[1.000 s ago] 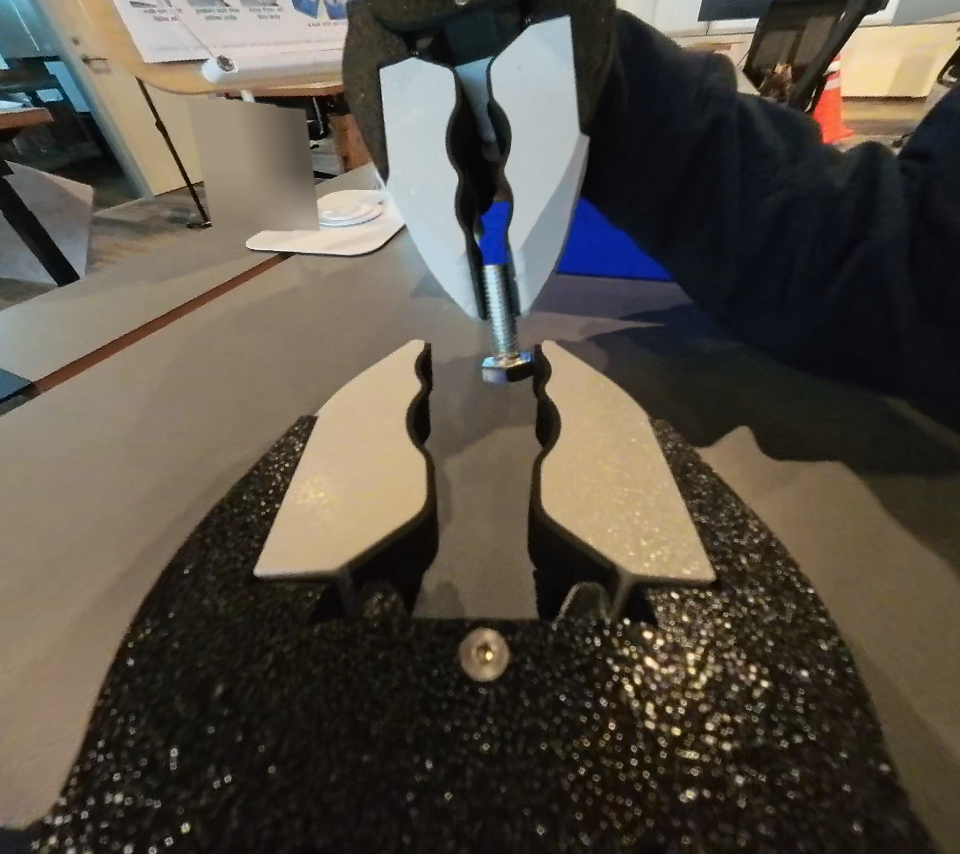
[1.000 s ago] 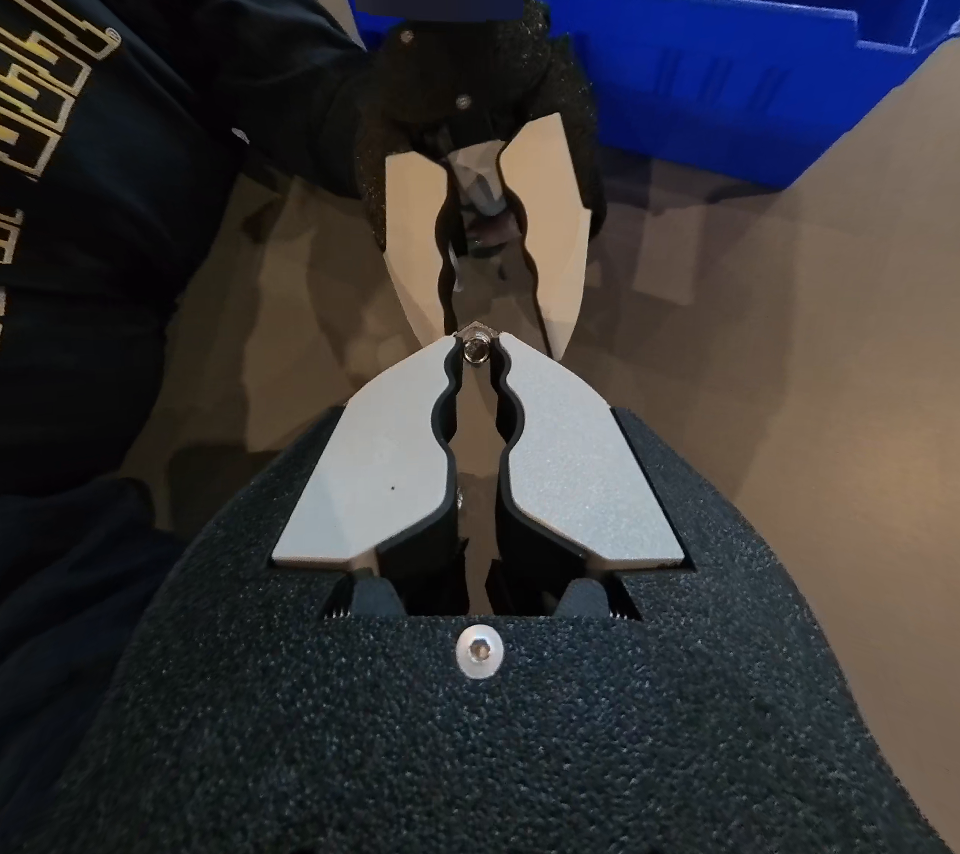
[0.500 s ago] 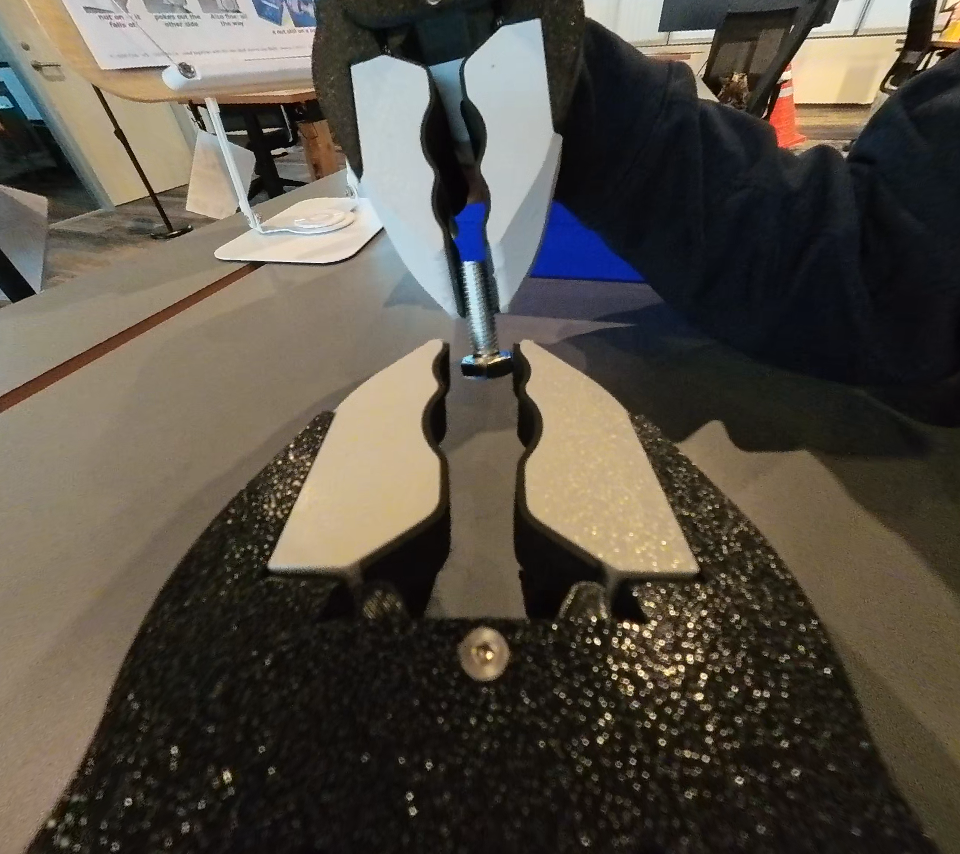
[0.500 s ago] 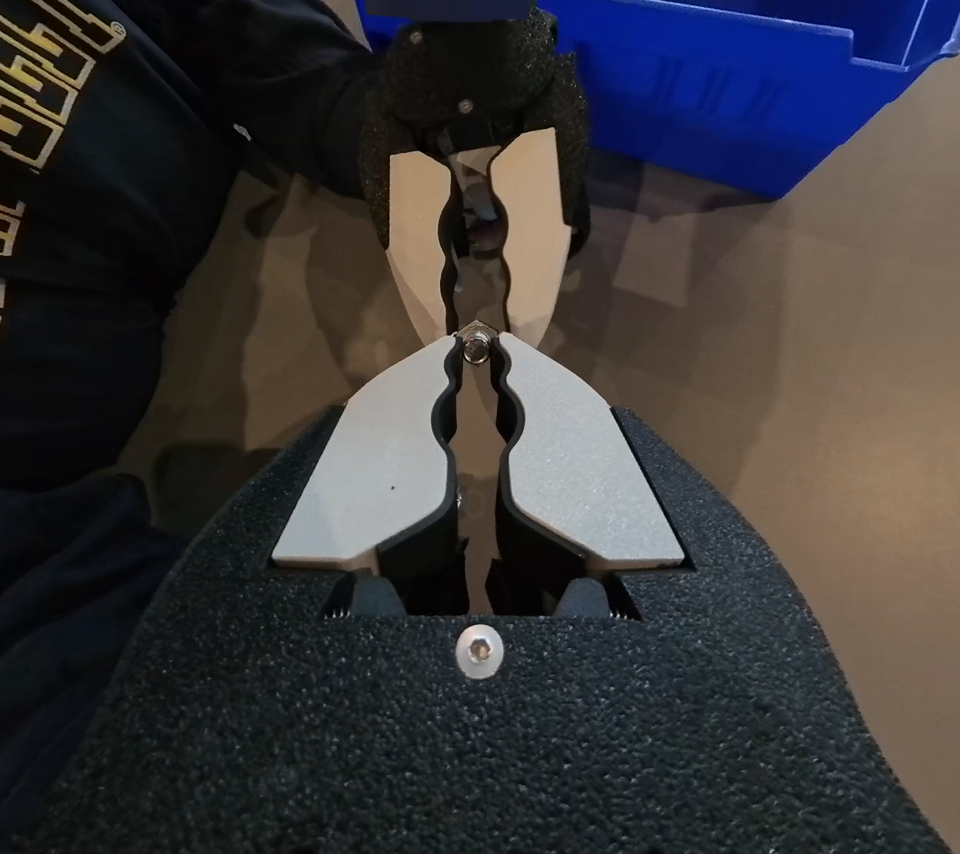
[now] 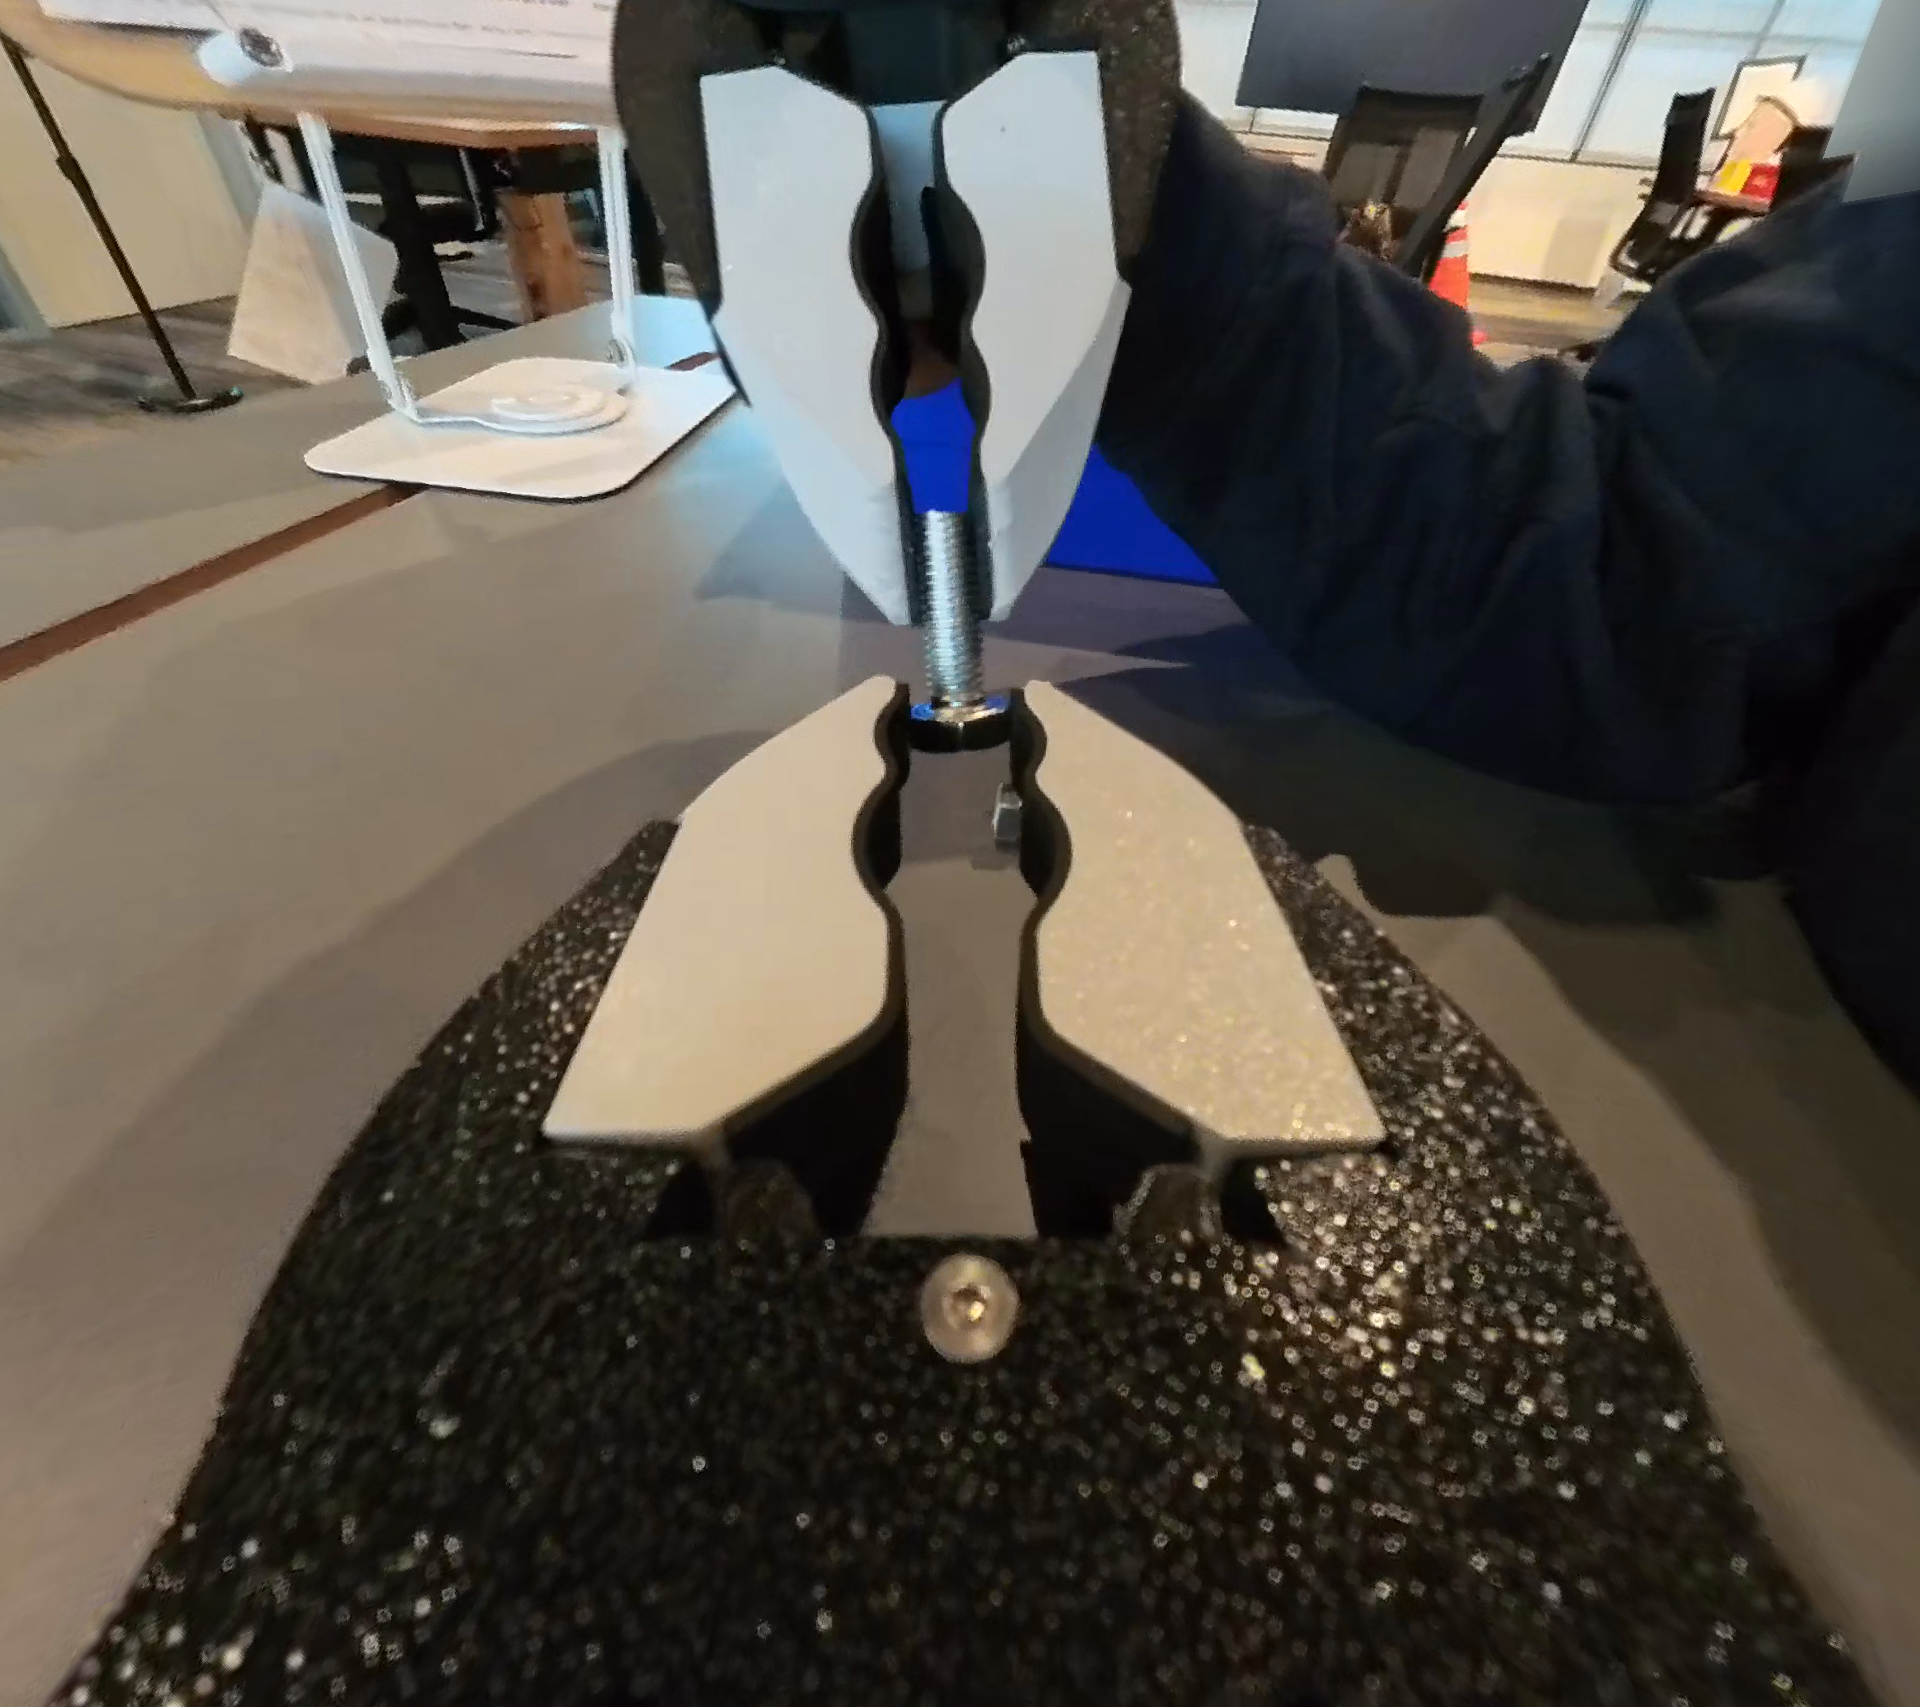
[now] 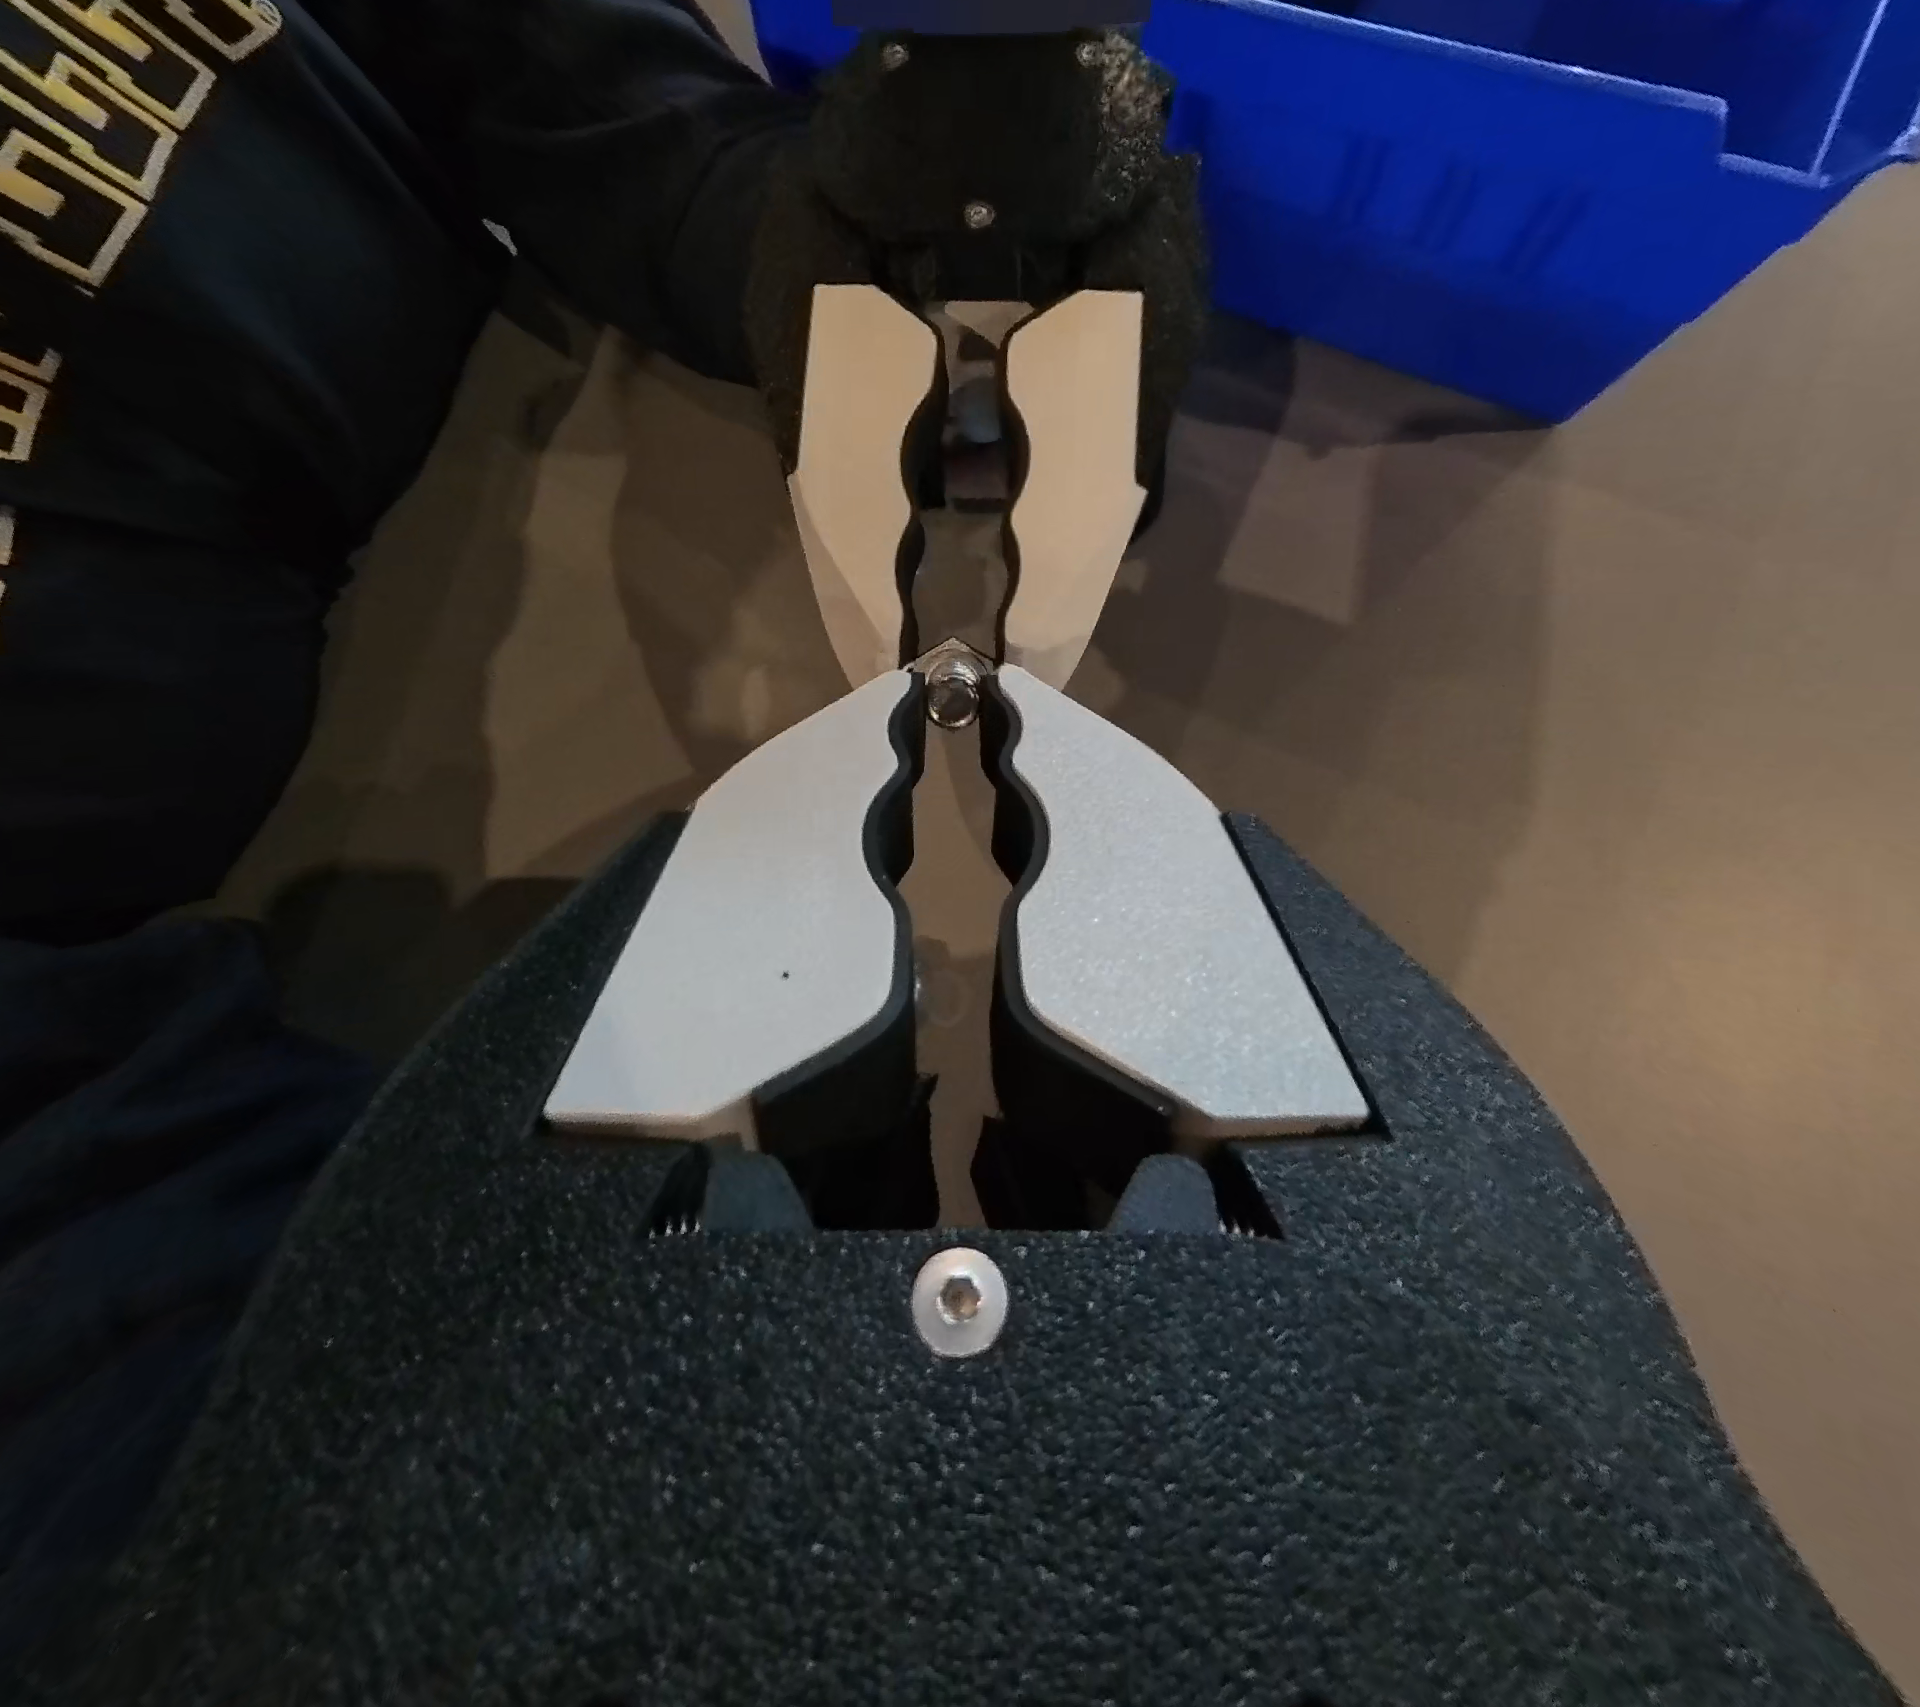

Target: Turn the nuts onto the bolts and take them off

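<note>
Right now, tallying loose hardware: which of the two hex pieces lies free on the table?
The loose hex piece beside the left gripper; the mounted hex sits on the bolt, held aloft.

A silver threaded bolt [image 5: 954, 608] is seen held between the two grippers, raised above the grey tabletop [image 5: 343, 722]. Its threaded shaft is clamped at the far end, and its near end carries a silver hex nut [image 5: 956, 714], by which it is gripped. The shaft is shown nearly upright in the left wrist view, while in the right wrist view it is seen end-on, its round tip [image 6: 952, 701] framed by the hexagon of the nut [image 6: 950, 658]. A second small silver hex piece [image 5: 1006, 826], partly hidden, is seen lying on the tabletop just below and to the right of the bolt.
</note>
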The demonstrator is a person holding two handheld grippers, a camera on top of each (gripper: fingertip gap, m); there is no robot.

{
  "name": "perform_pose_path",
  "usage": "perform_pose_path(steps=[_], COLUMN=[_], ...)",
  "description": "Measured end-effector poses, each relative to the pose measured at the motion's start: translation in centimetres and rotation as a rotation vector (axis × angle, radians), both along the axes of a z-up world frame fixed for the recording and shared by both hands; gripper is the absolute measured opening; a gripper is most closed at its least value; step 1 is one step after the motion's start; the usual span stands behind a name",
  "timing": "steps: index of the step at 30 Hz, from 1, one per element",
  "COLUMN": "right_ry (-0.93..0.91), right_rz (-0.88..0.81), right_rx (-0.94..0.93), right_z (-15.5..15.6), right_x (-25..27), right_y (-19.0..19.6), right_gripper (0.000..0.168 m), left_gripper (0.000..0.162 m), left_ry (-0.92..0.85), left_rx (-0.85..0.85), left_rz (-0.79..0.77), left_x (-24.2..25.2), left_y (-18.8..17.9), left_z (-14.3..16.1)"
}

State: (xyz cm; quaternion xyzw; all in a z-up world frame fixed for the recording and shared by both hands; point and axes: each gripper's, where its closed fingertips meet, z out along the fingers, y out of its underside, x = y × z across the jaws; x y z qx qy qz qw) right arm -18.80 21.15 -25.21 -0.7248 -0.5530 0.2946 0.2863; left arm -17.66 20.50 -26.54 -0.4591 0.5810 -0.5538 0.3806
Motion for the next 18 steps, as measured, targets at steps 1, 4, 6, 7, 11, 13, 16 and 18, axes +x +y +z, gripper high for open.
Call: perform_pose_path(steps=[1, 4, 6, 7, 11, 13, 16, 18], right_ry=[0.004, 0.016, 0.049, 0.063, 0.098, 0.092, 0.039, 0.014], right_rz=[-0.004, -0.026, -0.071, -0.108, -0.385, -0.520, -0.658, -0.710], right_rx=[-0.003, 0.012, 0.067, 0.103, 0.272, 0.267, 0.161, 0.123], right_z=[0.1, 0.3, 1.3, 1.8, 3.3, 2.0, -1.6, -3.7], right_x=[0.0, 0.0, 0.0, 0.2, 2.4, 3.5, 4.8, 5.1], right_y=[0.0, 0.5, 1.4, 1.9, 4.3, 4.4, 2.4, 0.9], right_gripper=[0.010, 0.012, 0.026, 0.034, 0.066, 0.067, 0.068, 0.067], left_gripper=[0.018, 0.018, 0.018, 0.018, 0.017, 0.017, 0.017, 0.017], left_ry=[-0.003, -0.006, -0.010, -0.015, -0.034, -0.038, -0.050, -0.054], left_rx=[-0.001, 0.002, 0.006, 0.005, -0.006, -0.007, 0.002, 0.002], left_rz=[0.003, 0.021, 0.016, 0.016, 0.040, 0.065, 0.101, 0.124], left_x=[0.0, 0.0, 0.0, 0.0, 0.1, 0.1, 0.1, 0.1], left_y=[0.0, 0.3, 0.1, 0.1, 0.3, 0.6, 0.9, 1.2], left_z=[0.1, 0.1, 0.1, 0.1, 0.4, 0.4, 0.6, 0.6])
